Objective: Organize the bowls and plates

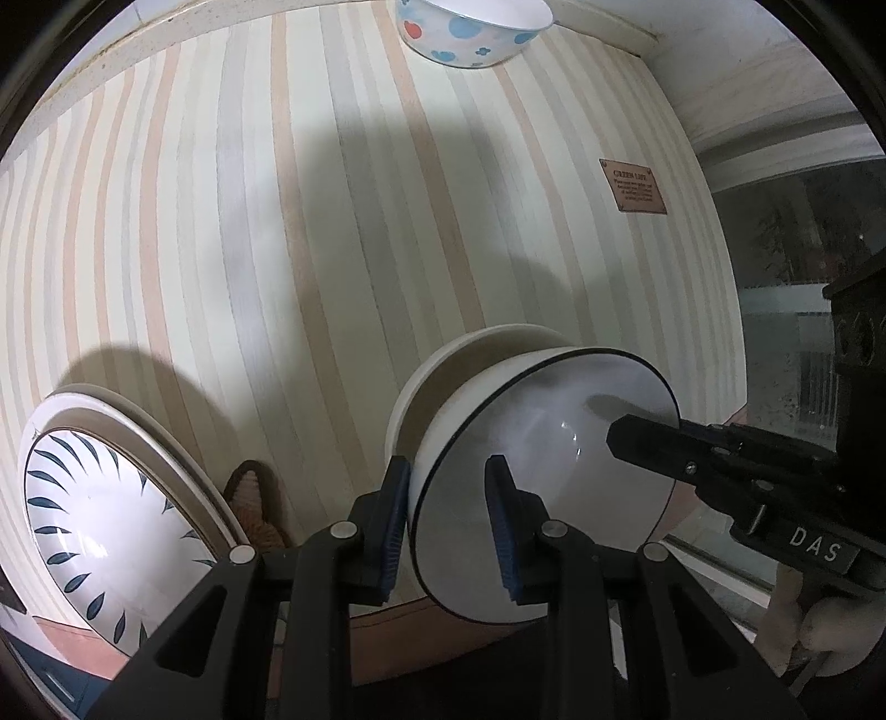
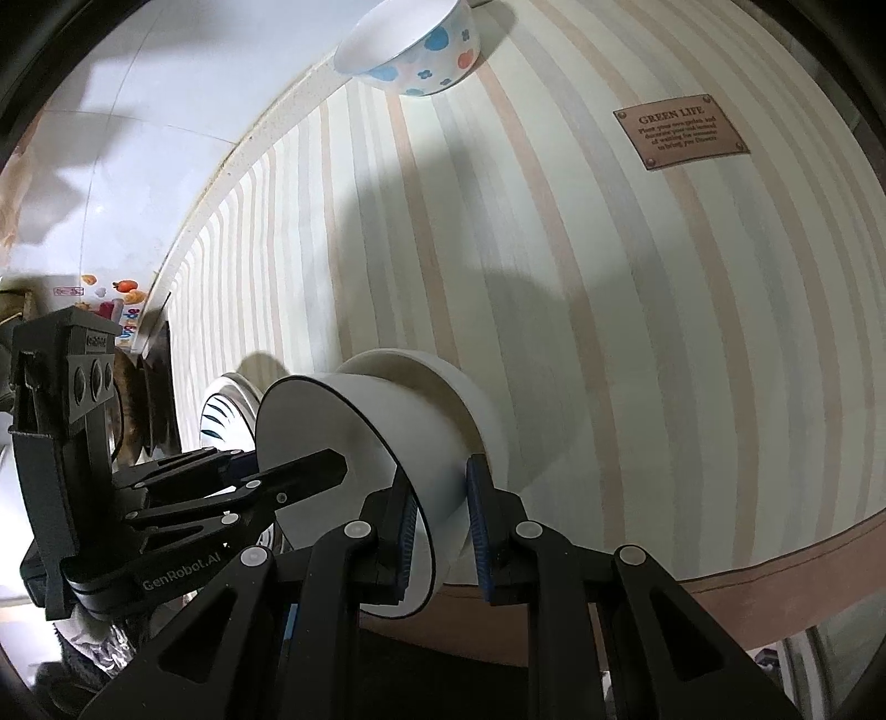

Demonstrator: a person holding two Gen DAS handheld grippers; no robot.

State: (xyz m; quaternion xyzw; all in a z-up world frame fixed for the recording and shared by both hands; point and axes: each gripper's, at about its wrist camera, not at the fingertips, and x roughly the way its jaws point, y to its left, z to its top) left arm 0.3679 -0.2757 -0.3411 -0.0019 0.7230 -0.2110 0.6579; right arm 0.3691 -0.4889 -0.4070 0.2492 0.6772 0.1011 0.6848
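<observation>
A white bowl with a thin black rim (image 1: 542, 476) (image 2: 343, 443) sits nested in a plain white bowl (image 1: 443, 365) (image 2: 443, 382) near the table's front edge. My left gripper (image 1: 451, 515) straddles the black-rimmed bowl's rim, one pad inside and one outside, touching it. My right gripper (image 2: 440, 531) straddles the opposite side of the same rim in the same way. A white plate with a dark blue leaf pattern (image 1: 105, 520) (image 2: 221, 412) lies on a cream plate to the left. A bowl with blue and red spots (image 1: 470, 27) (image 2: 415, 50) stands at the far edge.
The striped tablecloth (image 1: 277, 249) (image 2: 609, 304) covers the table, with a brown label (image 1: 633, 185) (image 2: 681, 133) at the right. A brown object (image 1: 255, 498) lies beside the plates. The table's front edge (image 2: 720, 581) is close below the grippers.
</observation>
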